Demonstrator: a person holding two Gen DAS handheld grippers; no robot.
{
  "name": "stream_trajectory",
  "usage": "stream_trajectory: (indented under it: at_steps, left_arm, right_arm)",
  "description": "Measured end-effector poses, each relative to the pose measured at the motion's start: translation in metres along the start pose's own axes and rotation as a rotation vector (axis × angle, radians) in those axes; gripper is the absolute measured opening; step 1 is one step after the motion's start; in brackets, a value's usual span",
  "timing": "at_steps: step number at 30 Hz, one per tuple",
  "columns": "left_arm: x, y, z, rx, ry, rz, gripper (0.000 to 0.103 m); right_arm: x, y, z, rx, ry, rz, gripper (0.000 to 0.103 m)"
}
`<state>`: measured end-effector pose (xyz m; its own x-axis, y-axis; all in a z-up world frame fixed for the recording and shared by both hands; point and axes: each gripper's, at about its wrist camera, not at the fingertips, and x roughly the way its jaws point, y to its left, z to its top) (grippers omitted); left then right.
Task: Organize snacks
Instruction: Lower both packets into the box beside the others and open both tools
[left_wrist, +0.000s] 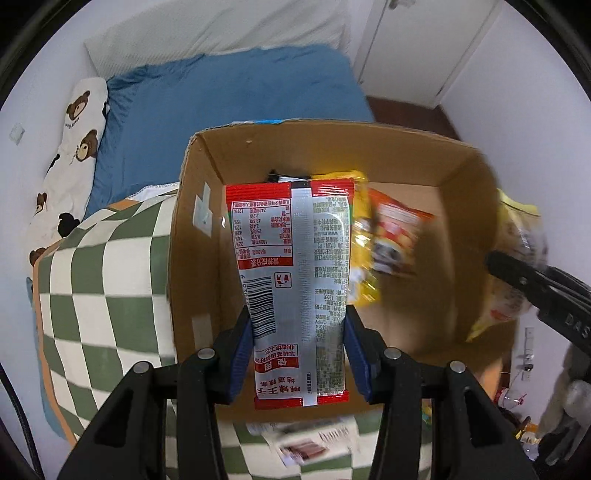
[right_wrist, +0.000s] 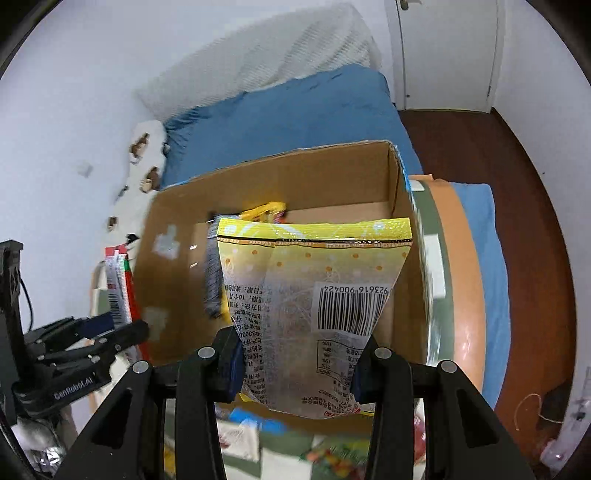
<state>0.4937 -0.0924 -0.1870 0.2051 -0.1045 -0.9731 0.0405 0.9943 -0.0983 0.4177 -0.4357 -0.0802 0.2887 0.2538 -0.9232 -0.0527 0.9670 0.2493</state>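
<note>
Left wrist view: one red and silver packet (left_wrist: 295, 280), flat and sealed, is hanging over the near edge of the cardboard box (left_wrist: 469, 206), which is sitting on the bed. The left gripper (left_wrist: 299, 354) is clamping this packet across its lower half, one blue pad on each side edge. Judged light, thin and floppy; the foil is likely slippery, so the side seams are the sound places to grip, and squeezing the middle would risk crushing the contents.

Right wrist view: one yellow packet (right_wrist: 317, 295), printed with a barcode, is hanging over the near right part of the same box. The right gripper (right_wrist: 295, 373) is pinching it by its lower part, pads pressing in from both sides. Judged light and soft, with a crinkly film that is buckling under the squeeze; the sealed ends would be the firmer places to grip.

Inside the box, two or three packets (left_wrist: 391, 236) are already lying: one yellow, one orange and red, and a dark one at the far wall, too blurred to count surely.

Outside the box, several loose packets (right_wrist: 240, 439) are lying near the camera on one checked blanket (left_wrist: 110, 295); blur is preventing a count.

Further out: one blue sheet (left_wrist: 229, 96), one bear-print pillow (left_wrist: 74, 155), one white door (right_wrist: 450, 51).
</note>
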Motion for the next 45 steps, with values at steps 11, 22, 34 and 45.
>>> stream_trajectory:
  at_steps: [11,22,34,45]
  left_arm:
    - [0.074,0.024,0.048,-0.037,0.127,0.022,0.044]
    - [0.097,0.021,0.064,-0.033,0.155,-0.034,0.070]
    - [0.069,0.010,0.049,-0.014,0.066,0.004,0.098]
    - [0.010,0.013,0.001,-0.033,-0.098,0.011,0.098]
  right_arm:
    - [0.078,-0.020,0.050,-0.010,0.086,-0.105,0.045]
    - [0.116,-0.008,0.059,-0.028,0.158,-0.121,0.072]
    - [0.107,0.007,0.050,-0.014,0.128,-0.124,0.096]
    - [0.066,0.009,0.022,-0.002,0.032,-0.103,0.096]
